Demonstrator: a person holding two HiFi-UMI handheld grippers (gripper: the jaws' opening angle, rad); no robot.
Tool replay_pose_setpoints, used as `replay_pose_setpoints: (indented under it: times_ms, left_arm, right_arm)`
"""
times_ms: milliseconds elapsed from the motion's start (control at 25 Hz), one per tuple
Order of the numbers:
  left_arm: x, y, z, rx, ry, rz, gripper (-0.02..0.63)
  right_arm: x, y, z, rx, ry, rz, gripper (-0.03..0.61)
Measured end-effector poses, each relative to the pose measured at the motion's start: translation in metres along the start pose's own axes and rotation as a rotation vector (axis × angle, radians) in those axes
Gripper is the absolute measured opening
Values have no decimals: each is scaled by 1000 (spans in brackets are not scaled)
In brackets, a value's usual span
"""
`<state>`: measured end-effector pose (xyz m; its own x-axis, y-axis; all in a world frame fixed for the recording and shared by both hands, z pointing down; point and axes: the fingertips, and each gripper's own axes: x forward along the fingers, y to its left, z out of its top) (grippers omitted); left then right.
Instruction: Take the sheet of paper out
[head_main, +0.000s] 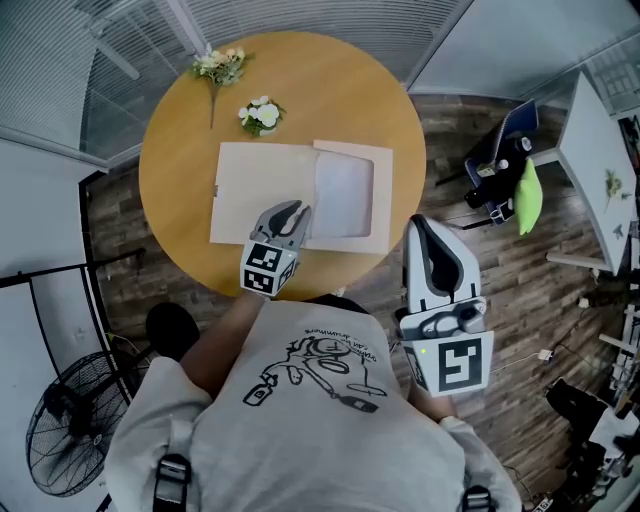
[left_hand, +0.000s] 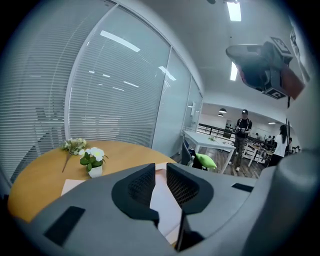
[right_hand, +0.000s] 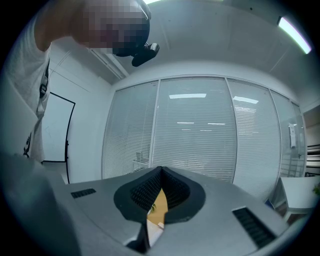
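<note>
One beige envelope, one white sheet and two flower bunches sit on the bench. Left claw is slightly open and empty over the envelope's near edge. Right claw is closed, empty, off the bench.

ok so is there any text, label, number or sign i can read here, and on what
Nothing reads clearly.
The shirt print: one line of lettering over a drawing, too small to read.
The marker cube on the left gripper and the one on the right gripper: square patterns only, no letters.
</note>
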<state>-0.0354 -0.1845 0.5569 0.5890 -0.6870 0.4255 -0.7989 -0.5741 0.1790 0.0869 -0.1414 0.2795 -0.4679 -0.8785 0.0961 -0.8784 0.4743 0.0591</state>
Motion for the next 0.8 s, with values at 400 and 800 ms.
replay_pose_setpoints:
  times_ms: [400,800]
  left_arm:
    - [20,9,-33,-47,75,-5,78]
    - [40,17,-60,-72,133,-7,78]
  right_arm:
    - [1,-5,0,-2,2,0,8]
    - [4,-12,-2,1,3,-3,8]
